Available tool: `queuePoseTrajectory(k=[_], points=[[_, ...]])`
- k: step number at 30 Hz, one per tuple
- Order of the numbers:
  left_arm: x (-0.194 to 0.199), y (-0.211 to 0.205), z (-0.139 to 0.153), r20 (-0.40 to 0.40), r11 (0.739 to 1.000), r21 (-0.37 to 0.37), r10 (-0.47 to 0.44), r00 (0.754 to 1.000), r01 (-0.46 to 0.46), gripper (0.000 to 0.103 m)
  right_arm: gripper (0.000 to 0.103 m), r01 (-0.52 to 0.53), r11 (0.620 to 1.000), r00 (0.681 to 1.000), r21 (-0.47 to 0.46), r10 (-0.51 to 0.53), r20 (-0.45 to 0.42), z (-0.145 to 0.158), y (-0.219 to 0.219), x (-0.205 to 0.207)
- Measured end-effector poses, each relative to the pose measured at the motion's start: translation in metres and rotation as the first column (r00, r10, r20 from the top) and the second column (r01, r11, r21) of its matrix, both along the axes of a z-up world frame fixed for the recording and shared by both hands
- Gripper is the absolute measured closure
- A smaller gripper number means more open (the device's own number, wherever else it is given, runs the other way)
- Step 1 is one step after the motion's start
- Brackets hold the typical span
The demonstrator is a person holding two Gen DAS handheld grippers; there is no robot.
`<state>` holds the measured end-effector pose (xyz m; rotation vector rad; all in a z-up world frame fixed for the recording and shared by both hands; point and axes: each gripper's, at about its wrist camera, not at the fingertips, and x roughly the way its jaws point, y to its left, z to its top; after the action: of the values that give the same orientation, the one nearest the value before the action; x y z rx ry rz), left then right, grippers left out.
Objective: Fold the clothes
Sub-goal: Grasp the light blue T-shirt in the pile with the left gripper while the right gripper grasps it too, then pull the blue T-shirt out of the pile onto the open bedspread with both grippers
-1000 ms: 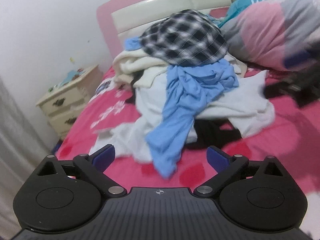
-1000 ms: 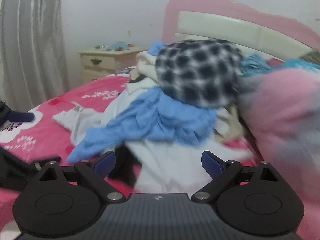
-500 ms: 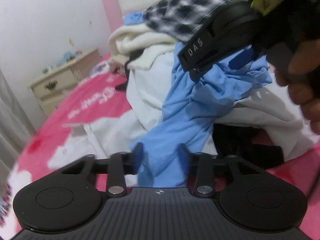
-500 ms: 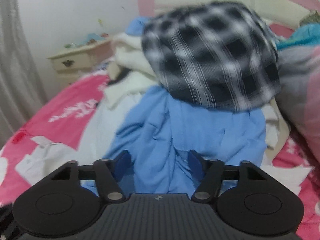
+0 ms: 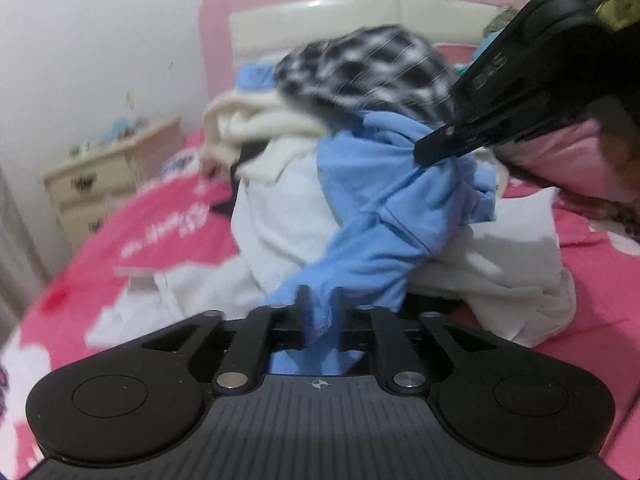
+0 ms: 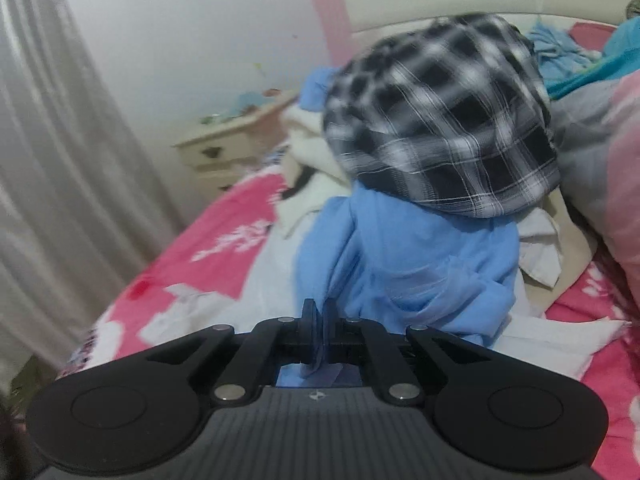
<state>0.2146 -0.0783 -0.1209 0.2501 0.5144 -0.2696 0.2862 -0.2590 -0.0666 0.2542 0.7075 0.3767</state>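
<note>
Left wrist view: the left hand-held gripper [image 5: 320, 316] has the low tail of the blue shirt [image 5: 384, 216] between its jaws, which are opening slightly though the cloth sits pinched there. The right hand-held gripper [image 6: 319, 330], pressed together on a fold higher up, grips the same shirt, likely so both can draw it free. It lies under the plaid shirt [image 6: 444, 116] in the heap on the bed [image 6: 224, 236].

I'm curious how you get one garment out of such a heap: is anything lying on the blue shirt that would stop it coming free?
Yes. The black-and-white plaid shirt lies on the blue shirt's upper end. Both the left gripper and right gripper have blue cloth between their jaws, nothing in between.
</note>
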Motion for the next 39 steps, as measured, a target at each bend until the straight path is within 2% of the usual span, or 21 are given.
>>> queuePoseTrajectory(k=[3, 5, 7, 8, 10, 11, 12, 14, 20, 26, 30, 34, 37, 39], points=[[-0.001, -0.012, 0.001, 0.04, 0.999, 0.036, -0.029, 0.999, 0.028, 0.043, 0.099, -0.035, 0.998, 0.999, 0.057, 0.035, 0.013, 0.012, -0.016, -0.021], [-0.001, -0.021, 0.0, 0.051, 0.998, 0.05, -0.043, 0.998, 0.04, 0.042, 0.099, -0.051, 0.993, 0.999, 0.108, 0.05, 0.009, 0.018, -0.024, -0.034], [-0.003, -0.028, 0.0, 0.043, 0.997, 0.03, -0.068, 0.997, 0.067, 0.042, 0.099, -0.076, 0.987, 0.997, 0.142, 0.076, 0.006, 0.024, -0.027, -0.045], [-0.005, -0.032, 0.0, 0.038, 0.996, 0.014, -0.09, 0.995, 0.089, 0.045, 0.099, -0.091, 0.984, 0.996, 0.156, 0.091, 0.006, 0.027, -0.028, -0.051], [-0.009, -0.036, 0.0, 0.019, 0.99, -0.011, -0.139, 0.99, 0.139, 0.074, 0.099, -0.118, 0.976, 0.993, 0.181, 0.118, 0.01, 0.032, -0.028, -0.063], [-0.011, -0.037, 0.0, -0.003, 0.987, -0.03, -0.158, 0.987, 0.158, 0.095, 0.099, -0.128, 0.971, 0.992, 0.201, 0.129, 0.01, 0.035, -0.028, -0.066], [-0.014, -0.037, 0.0, -0.02, 0.985, -0.047, -0.167, 0.986, 0.166, 0.099, 0.099, -0.135, 0.97, 0.991, 0.201, 0.135, 0.012, 0.037, -0.029, -0.074], [-0.028, -0.032, 0.004, -0.02, 0.979, -0.08, -0.191, 0.981, 0.189, 0.103, 0.099, -0.14, 0.965, 0.99, 0.223, 0.142, 0.005, 0.04, -0.034, -0.088], [-0.088, -0.008, 0.027, 0.001, 0.941, -0.139, -0.311, 0.951, 0.308, 0.103, 0.099, -0.154, 0.944, 0.986, 0.292, 0.166, -0.016, 0.047, -0.05, -0.14], [-0.15, 0.023, 0.055, -0.021, 0.903, -0.249, -0.366, 0.93, 0.35, 0.103, 0.099, -0.215, 0.91, 0.97, 0.354, 0.242, -0.033, 0.056, -0.036, -0.205], [-0.205, 0.045, 0.071, -0.052, 0.864, -0.307, -0.434, 0.9, 0.399, 0.103, 0.099, -0.243, 0.87, 0.95, 0.43, 0.303, -0.075, 0.051, -0.021, -0.263], [-0.258, 0.062, 0.074, -0.131, 0.828, -0.359, -0.501, 0.855, 0.43, 0.103, 0.099, -0.259, 0.83, 0.928, 0.493, 0.356, -0.113, 0.041, -0.012, -0.317], [-0.29, 0.068, 0.065, -0.212, 0.815, -0.385, -0.535, 0.818, 0.434, 0.103, 0.099, -0.244, 0.803, 0.909, 0.543, 0.384, -0.16, 0.031, -0.015, -0.355], [-0.301, 0.069, 0.054, -0.281, 0.815, -0.397, -0.546, 0.789, 0.422, 0.103, 0.099, -0.238, 0.814, 0.899, 0.53, 0.391, -0.198, 0.02, -0.014, -0.374]])
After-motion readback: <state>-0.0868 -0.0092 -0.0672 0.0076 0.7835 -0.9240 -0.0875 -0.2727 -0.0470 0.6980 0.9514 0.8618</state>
